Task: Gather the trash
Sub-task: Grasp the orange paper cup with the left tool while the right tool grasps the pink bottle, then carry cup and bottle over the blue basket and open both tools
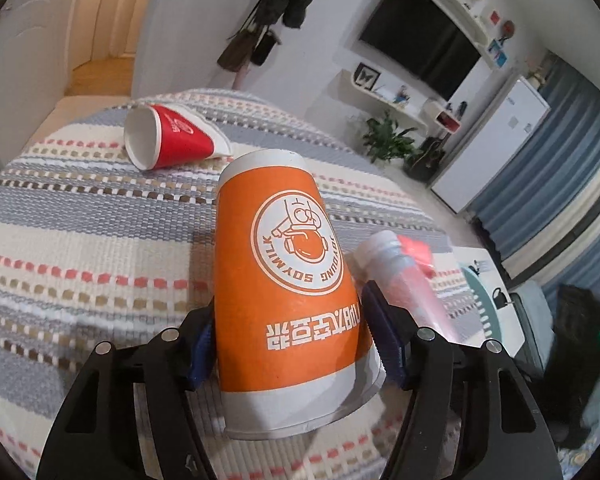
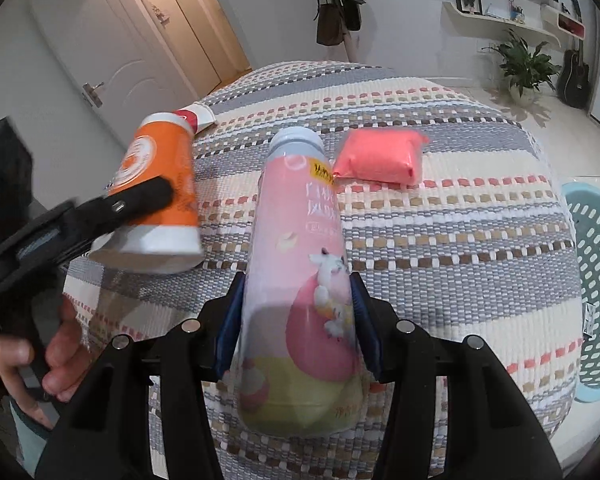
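Left hand-held gripper [image 1: 292, 336]: pads clamp inverted orange cup [image 1: 284, 280]. Right hand-held gripper [image 2: 296, 328]: pads clamp pink bottle [image 2: 300, 280]. Both above striped cloth [image 2: 460, 240].

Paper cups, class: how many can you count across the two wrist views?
2. The orange cup is held upside down in the left gripper; the red cup lies on its side on the striped cloth behind. Others may be out of view.

There are two cups, orange [image 1: 284, 276] and red [image 1: 172, 138], one bottle [image 2: 300, 280], one pink packet [image 2: 380, 156] and one basket [image 2: 596, 264].
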Demonstrator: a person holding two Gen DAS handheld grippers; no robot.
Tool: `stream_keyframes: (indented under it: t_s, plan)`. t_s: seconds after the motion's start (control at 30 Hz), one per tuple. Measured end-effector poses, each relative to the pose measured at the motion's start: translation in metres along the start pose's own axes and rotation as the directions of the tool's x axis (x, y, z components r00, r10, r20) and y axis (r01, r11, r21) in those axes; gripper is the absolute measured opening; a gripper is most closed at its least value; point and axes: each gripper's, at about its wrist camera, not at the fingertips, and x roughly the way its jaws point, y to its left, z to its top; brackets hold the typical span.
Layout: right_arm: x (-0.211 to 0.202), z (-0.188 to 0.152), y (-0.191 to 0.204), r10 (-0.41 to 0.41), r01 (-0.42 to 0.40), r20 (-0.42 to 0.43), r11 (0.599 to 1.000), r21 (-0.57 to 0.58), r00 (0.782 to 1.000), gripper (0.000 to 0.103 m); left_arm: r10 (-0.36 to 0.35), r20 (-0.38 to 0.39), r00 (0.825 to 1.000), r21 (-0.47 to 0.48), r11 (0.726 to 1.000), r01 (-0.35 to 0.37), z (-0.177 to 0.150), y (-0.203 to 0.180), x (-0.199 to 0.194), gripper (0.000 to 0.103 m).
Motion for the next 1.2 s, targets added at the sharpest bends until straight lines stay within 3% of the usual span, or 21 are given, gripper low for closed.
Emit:
stream_keyframes:
  t_s: [0.07, 0.23, 0.3, 0.33, 0.37, 0.6, 0.93, 1.07, 1.2]
  plan:
    - [0.003, 0.005, -0.001, 0.004, -0.004, -0.009, 1.000, 0.003, 1.000, 0.061, -0.009, 0.007, 1.000, 0.005, 1.000, 0.009, -0.005, -0.002, -0.009, 0.063]
    - [0.012, 0.014, 0.000, 0.005, -0.004, -0.045, 1.000, 0.019, 0.999, 0.061, -0.011, 0.019, 1.000, 0.013, 1.000, 0.011, -0.015, -0.004, -0.025, 0.063]
    - [0.014, 0.017, 0.002, -0.003, 0.003, -0.046, 1.000, 0.013, 0.999, 0.059, -0.011, 0.028, 1.000, 0.015, 1.000, 0.010, -0.018, -0.002, -0.033, 0.063]
    - [0.014, 0.018, 0.003, -0.004, 0.004, -0.045, 1.000, 0.008, 0.999, 0.048, -0.010, 0.031, 0.999, 0.016, 1.000, 0.010, -0.021, 0.001, -0.039, 0.063]
    - [0.013, 0.019, 0.004, -0.006, 0.006, -0.046, 1.000, 0.002, 0.999, 0.045, -0.009, 0.033, 0.999, 0.016, 1.000, 0.009, -0.022, 0.001, -0.042, 0.063]
    - [-0.025, 0.026, -0.004, 0.013, -0.014, 0.044, 0.999, 0.031, 0.999, 0.045, -0.025, 0.081, 0.996, 0.032, 0.999, 0.022, -0.017, -0.019, -0.063, 0.063]
    - [-0.119, 0.031, -0.068, -0.010, -0.029, 0.242, 0.987, 0.155, 0.970, 0.045, -0.121, 0.092, 0.988, 0.145, 0.984, 0.107, -0.008, -0.104, -0.053, 0.063]
    - [-0.146, 0.028, -0.100, -0.086, 0.025, 0.290, 0.978, 0.205, 0.953, 0.045, -0.154, 0.067, 0.986, 0.205, 0.969, 0.138, -0.009, -0.143, -0.036, 0.064]
    - [-0.156, 0.020, -0.134, -0.167, 0.094, 0.276, 0.961, 0.259, 0.946, 0.045, -0.184, 0.016, 0.983, 0.268, 0.948, 0.173, -0.014, -0.183, -0.009, 0.064]
